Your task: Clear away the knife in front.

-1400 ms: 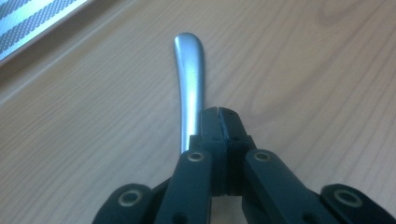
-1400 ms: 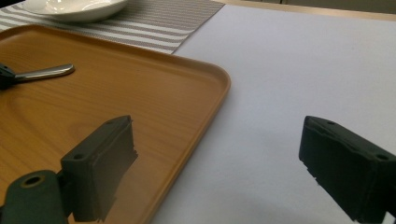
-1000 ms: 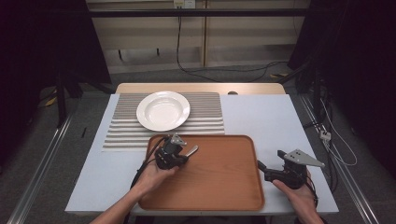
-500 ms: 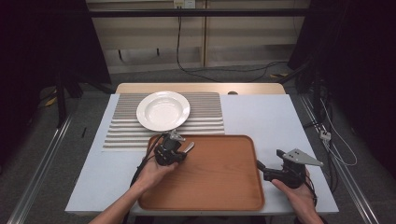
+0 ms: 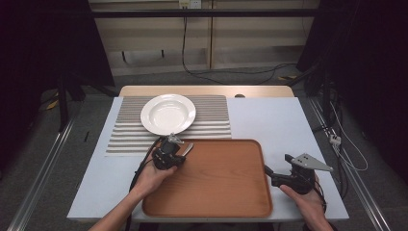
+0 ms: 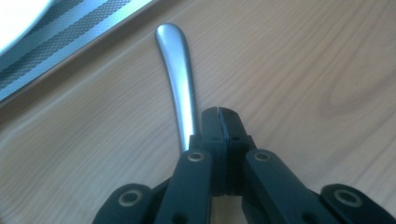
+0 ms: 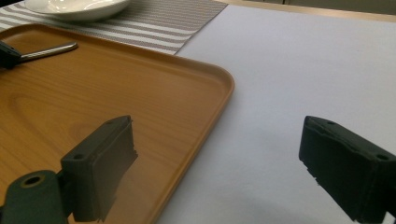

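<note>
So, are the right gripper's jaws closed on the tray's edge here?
No, the right gripper is wide open, its jaws standing either side of the tray rim.

A white plate [image 5: 168, 113] sits on a striped placemat [image 5: 211, 120] toward the far left of the desk [image 5: 274, 120]; a wooden tray [image 5: 221, 178] lies at the near edge, its far rim just beside the mat; the left gripper [image 5: 168, 155] is over the tray's far-left corner, a metal utensil handle [image 5: 186, 148] projecting from it; the right gripper [image 5: 288, 175] sits beside the tray's right edge, its tip at the rim; whether its jaws are parted cannot be told.
</note>
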